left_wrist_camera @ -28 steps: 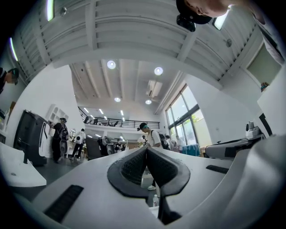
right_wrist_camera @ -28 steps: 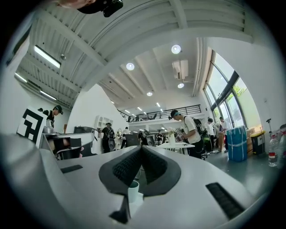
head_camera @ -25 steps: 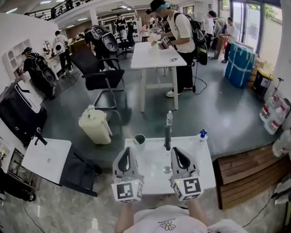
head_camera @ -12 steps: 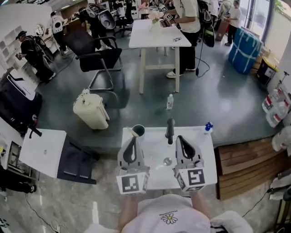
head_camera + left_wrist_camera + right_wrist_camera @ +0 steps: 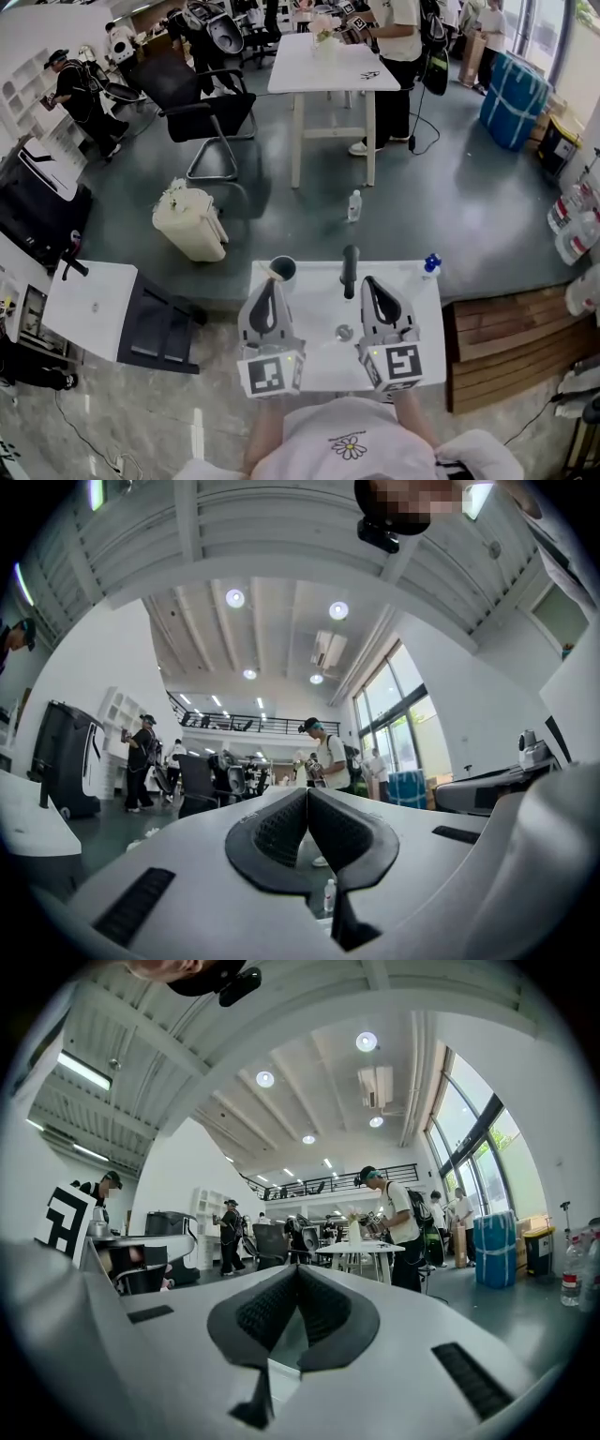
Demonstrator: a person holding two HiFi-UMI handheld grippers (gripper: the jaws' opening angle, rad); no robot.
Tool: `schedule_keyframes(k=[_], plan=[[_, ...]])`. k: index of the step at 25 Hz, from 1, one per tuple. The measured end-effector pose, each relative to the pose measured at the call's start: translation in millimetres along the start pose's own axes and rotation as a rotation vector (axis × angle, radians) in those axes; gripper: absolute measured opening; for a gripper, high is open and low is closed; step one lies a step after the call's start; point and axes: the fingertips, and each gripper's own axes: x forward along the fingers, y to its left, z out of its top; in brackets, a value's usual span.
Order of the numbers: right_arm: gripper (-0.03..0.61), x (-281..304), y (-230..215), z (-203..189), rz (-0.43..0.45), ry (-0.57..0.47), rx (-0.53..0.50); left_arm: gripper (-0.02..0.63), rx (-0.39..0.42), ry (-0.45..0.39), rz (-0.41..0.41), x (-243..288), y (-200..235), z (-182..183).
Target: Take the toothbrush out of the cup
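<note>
Both grippers have come forward over the white table (image 5: 323, 356) since a second ago, so the tip of the left gripper (image 5: 270, 284), which earlier hung well back from the cup (image 5: 287, 279), now sits just beside the cup's near left edge. From the head view I cannot tell whether it touches the cup. The toothbrush (image 5: 273, 273) stands in the cup, with its pale end leaning out over the left part of the rim, right above that gripper's tip and outside its jaws. In the left gripper view the jaws are pressed together, their ribbed black pads meeting along a line with nothing between them. The cup itself cannot be made out there. The right gripper (image 5: 367, 281) lies well to the right of the cup, roughly level with the left one. In its own view its jaws are likewise closed pad to pad and hold nothing. A dark upright cylinder (image 5: 350, 270) stands to the right of the cup, between the cup and the right gripper's tip. A small round metallic object (image 5: 344, 332) lies nearer the person than the cup, between the two gripper bodies. A blue-capped bottle (image 5: 429, 265) stands far to the right of the cup, at the table's corner. The cup stands close to the table's far edge.
</note>
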Motion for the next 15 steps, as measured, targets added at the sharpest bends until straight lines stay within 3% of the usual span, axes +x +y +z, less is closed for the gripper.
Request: schedule_keyframes(k=[15], plan=[[0.011,-12.4,-14.0,-10.2,-0.001,0.010,0.023,0.031,-0.010,0.042,0.089,-0.5,4.2,-7.4]])
